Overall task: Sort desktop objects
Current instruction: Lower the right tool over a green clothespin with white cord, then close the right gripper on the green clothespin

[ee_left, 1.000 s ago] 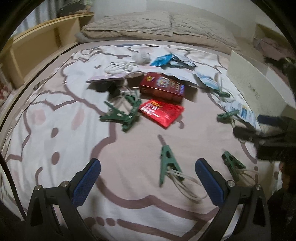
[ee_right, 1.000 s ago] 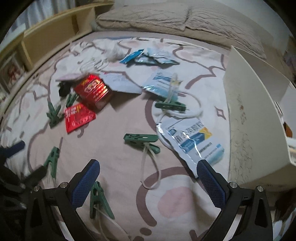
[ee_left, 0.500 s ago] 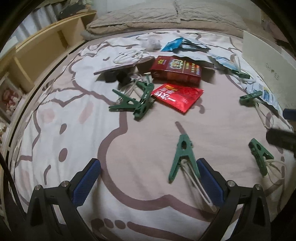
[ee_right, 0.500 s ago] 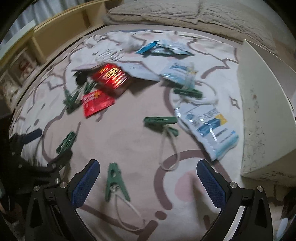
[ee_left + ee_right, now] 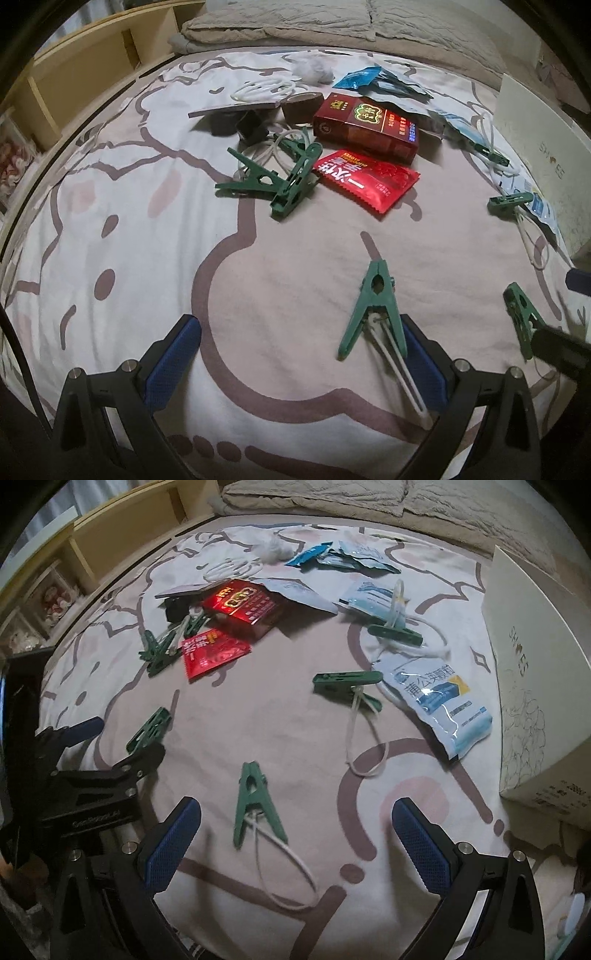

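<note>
Several green clothes pegs with white cords lie scattered on a patterned bedsheet (image 5: 122,229). My left gripper (image 5: 297,365) is open, and one peg (image 5: 373,306) lies just ahead of its right fingertip. My right gripper (image 5: 295,845) is open too, low over the sheet, with another peg (image 5: 255,805) lying between its fingers. The left gripper (image 5: 92,775) shows at the left of the right wrist view, beside a peg (image 5: 149,729). A red box (image 5: 365,125), a red sachet (image 5: 365,179) and a heap of pegs (image 5: 280,177) lie further back.
A white shoe box (image 5: 535,686) stands along the right. Blue-white packets (image 5: 439,698), two more pegs (image 5: 347,681), a tape roll (image 5: 299,107), a black object (image 5: 243,123) and a white cable (image 5: 262,88) lie about. A wooden shelf (image 5: 92,74) runs along the left, pillows behind.
Both grippers have moved in lower and closer over the sheet. The nearest peg now sits by the left gripper's right finger, and another has come between the right gripper's fingers.
</note>
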The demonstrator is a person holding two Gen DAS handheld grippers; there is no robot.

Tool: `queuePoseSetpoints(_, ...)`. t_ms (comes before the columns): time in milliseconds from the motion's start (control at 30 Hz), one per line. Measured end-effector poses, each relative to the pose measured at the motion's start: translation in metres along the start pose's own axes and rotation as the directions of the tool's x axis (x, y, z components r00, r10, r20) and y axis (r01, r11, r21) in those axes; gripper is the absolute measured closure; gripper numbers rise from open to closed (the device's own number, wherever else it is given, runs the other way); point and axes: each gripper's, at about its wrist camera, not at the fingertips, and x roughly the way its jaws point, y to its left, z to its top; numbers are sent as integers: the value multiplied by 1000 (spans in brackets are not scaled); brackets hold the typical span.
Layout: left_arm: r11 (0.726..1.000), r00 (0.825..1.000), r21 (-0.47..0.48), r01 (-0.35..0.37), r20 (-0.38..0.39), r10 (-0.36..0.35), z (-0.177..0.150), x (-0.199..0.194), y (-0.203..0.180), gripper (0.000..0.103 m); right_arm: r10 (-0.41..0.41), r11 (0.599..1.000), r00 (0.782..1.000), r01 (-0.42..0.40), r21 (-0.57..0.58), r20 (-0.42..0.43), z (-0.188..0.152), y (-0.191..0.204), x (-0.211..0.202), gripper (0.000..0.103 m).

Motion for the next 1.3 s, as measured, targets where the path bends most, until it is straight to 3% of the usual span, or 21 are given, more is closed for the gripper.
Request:
queuePoseSetpoints(167,1000,1000,-7,17,-4,-17,-1,-1,1,0,37,999,999,-37,9,-10,-5,4,1,28)
queuePoseSetpoints(233,1000,1000,1,21,-3,-21,-1,-2,0,0,37,999,999,-37,7,-20,-6,5,4,44)
queuePoseSetpoints(300,1000,1000,5,31,5,-31,-2,-5,-1,1,52,999,998,-52,7,-21,-5,6,4,51)
queuePoseSetpoints(500,997,997,19,71,19,-71,-2,-10,-4,6,56,998,998,-57,-36,-35,-7,18,9,51)
queuePoseSetpoints(900,989,989,-3,146,34,-146,0,-15,-3,36,3,998,999,-5,-62,-34,-8,22,13,57)
queuePoseSetpoints(1300,976,977,52,210,32,-212,-5,-21,-12,61,-31,999,998,29,-28,-46,-13,16,10,56)
